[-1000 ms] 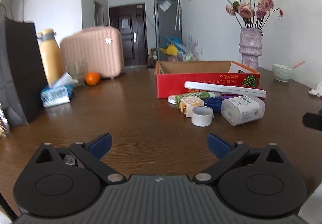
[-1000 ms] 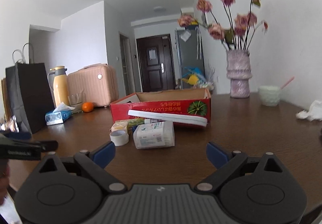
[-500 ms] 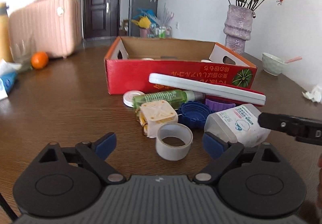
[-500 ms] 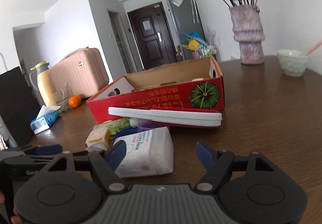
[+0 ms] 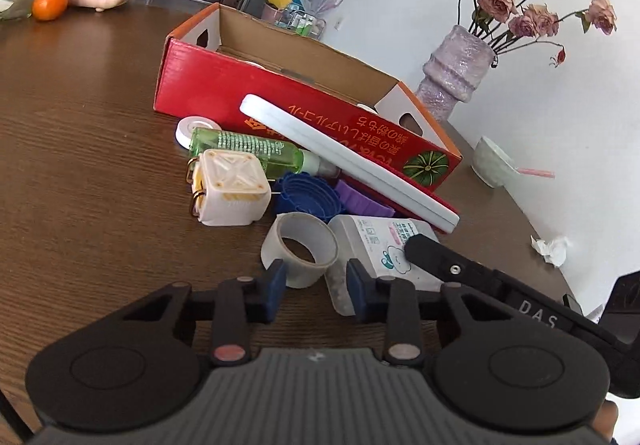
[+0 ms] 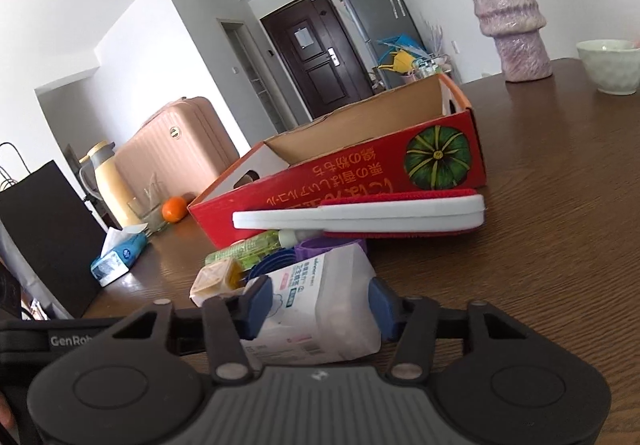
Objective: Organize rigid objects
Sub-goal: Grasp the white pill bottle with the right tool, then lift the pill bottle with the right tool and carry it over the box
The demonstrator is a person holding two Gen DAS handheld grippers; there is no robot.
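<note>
A white tape roll (image 5: 304, 271) stands on the brown table (image 5: 100, 165), and my left gripper (image 5: 314, 283) is closing with its blue pads against the roll's near side. Just right of it lies a white labelled plastic bottle (image 6: 320, 285). My right gripper (image 6: 318, 305) is closing on it, both pads pressed to its sides. Behind them are a cream cube (image 5: 228, 185), a green bottle (image 5: 244, 147), a blue lid (image 5: 308, 193), a purple piece (image 5: 360, 201) and a long white-and-red flat piece (image 5: 352, 161). That piece leans on the open red cardboard box (image 5: 224, 93).
A purple vase of dried roses (image 5: 452, 77), a pale bowl (image 5: 492, 161) and a crumpled tissue (image 5: 552, 247) are to the right. At the left stand a black paper bag (image 6: 44, 237), a tissue pack (image 6: 120, 257), a yellow flask (image 6: 106, 181) and an orange (image 5: 50, 3).
Both grippers moved in on the pile and tipped downward. Their wide-open jaws drew together, the left around the tape roll, the right around the white bottle.
</note>
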